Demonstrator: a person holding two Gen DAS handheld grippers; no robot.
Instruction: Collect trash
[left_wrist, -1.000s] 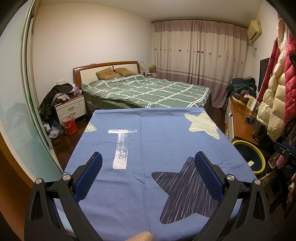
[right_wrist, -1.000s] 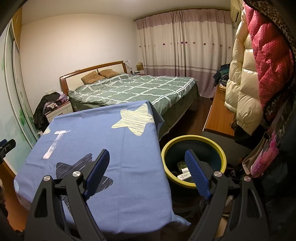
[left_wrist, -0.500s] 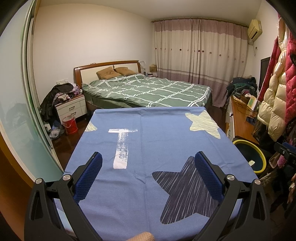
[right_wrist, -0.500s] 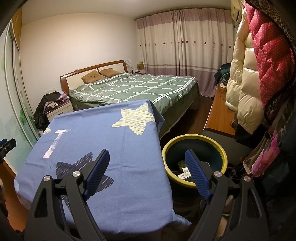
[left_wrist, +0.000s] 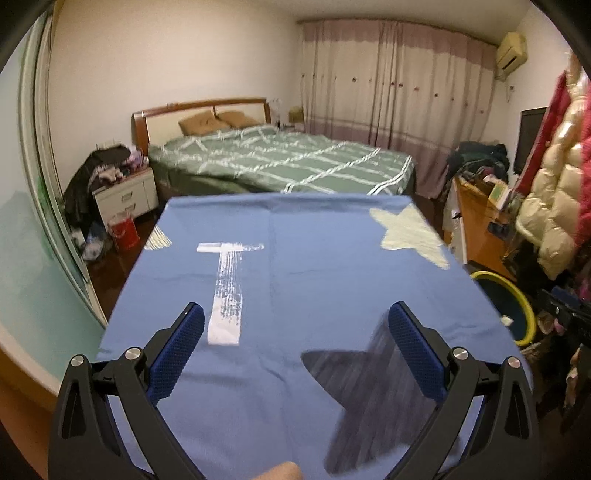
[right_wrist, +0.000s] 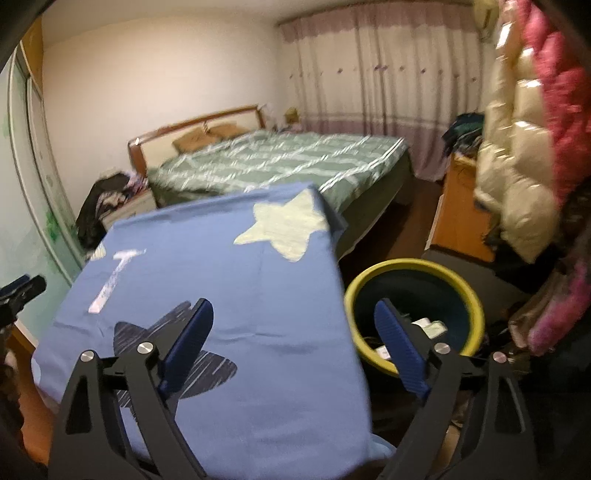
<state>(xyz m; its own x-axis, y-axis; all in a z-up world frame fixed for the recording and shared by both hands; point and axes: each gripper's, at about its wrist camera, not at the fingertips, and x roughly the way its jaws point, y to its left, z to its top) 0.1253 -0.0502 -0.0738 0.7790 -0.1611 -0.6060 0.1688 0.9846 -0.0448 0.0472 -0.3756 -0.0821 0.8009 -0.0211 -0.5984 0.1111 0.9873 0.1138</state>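
Yellow-rimmed and dark inside, the round trash bin (right_wrist: 413, 310) stands upright on the floor just beside the right edge of the worktop (right_wrist: 266, 310), its mouth facing up. A few pale scraps of trash (right_wrist: 430, 326) lie at its bottom; their shape and long axis are too blurred to tell. In the left wrist view the same bin (left_wrist: 517, 306) shows only as a crescent past the worktop's right edge.

Blue cloth with a pale star (right_wrist: 284, 230), a dark star (left_wrist: 369, 398) and a white T-mark (left_wrist: 227, 291) covers the worktop, and nothing lies on it.

The left hand-held gripper (left_wrist: 295, 354) hangs over the cloth with its jaws wide apart and nothing between them. The right hand-held gripper (right_wrist: 293, 345) straddles the worktop's right edge, one finger over the cloth and the other over the bin; its jaws are opening, with nothing between them.

Beyond the worktop stands a bed (left_wrist: 280, 162) with a green checked cover. A nightstand (left_wrist: 123, 195) piled with clothes and a red bucket (left_wrist: 123, 232) stand at the left. Puffy coats (right_wrist: 517, 166) hang at the right above a wooden cabinet (right_wrist: 458, 221), close to the bin.
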